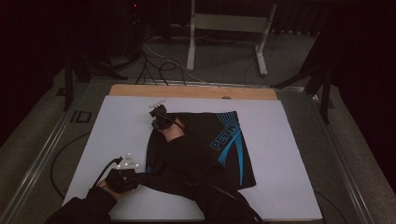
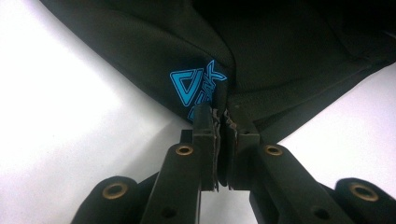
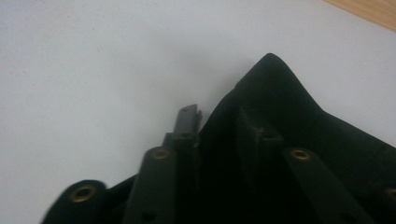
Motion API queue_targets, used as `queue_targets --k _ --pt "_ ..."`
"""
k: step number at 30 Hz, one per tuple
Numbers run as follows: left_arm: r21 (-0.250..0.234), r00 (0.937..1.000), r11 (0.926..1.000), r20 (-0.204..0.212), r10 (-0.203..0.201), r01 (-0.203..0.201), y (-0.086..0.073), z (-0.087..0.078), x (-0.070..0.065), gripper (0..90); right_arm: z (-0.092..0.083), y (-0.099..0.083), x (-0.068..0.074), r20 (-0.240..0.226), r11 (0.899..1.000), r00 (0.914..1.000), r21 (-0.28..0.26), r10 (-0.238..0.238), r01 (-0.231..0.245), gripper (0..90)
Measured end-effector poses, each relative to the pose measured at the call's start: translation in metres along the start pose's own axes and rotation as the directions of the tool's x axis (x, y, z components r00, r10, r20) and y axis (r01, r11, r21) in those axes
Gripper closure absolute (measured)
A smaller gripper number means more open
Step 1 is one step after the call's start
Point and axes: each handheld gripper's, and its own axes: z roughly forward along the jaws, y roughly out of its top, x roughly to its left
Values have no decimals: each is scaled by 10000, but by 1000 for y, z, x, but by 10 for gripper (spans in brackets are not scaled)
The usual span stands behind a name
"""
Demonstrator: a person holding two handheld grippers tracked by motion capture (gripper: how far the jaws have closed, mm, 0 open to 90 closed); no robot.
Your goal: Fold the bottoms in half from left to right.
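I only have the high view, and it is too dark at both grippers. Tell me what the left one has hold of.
Observer: The left gripper is shut on an edge of the black shorts, right beside a small blue logo.
Operator: Now report the right one.
Observer: On the right gripper the fingers stand apart, with a corner of the shorts between them, not clamped.
Operator: Say whether that corner lies flat.
Observer: No. It stands up in a peak off the white table cover.
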Motion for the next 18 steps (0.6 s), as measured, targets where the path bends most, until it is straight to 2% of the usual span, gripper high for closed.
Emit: queue_targets --k 4,7,11,14,15,18 --pt "-41 10000 10000 3 -8 8 1 -1 0 847 -2 1 -2 -288 9999 9996 106 21 -18 834" --pt "-45 10000 10000 18 -20 20 1 0 0 847 -5 3 -4 -373 10000 9993 71 -28 30 882" --pt "-102 10000 9999 51 -48 49 1 -1 0 847 -8 4 -6 -459 9996 9986 40 -268 270 889" --pt "-171 9999 9998 83 -73 74 2 -3 0 847 -12 6 -9 -455 9980 9970 54 -620 623 893" --pt "-206 9999 9997 117 -90 92 2 -3 0 847 -13 6 -9 -504 9984 9971 27 -564 566 894" --pt "-325 9998 9994 150 -123 128 3 -5 0 848 -17 7 -11 -514 9969 9956 -38 -787 786 895"
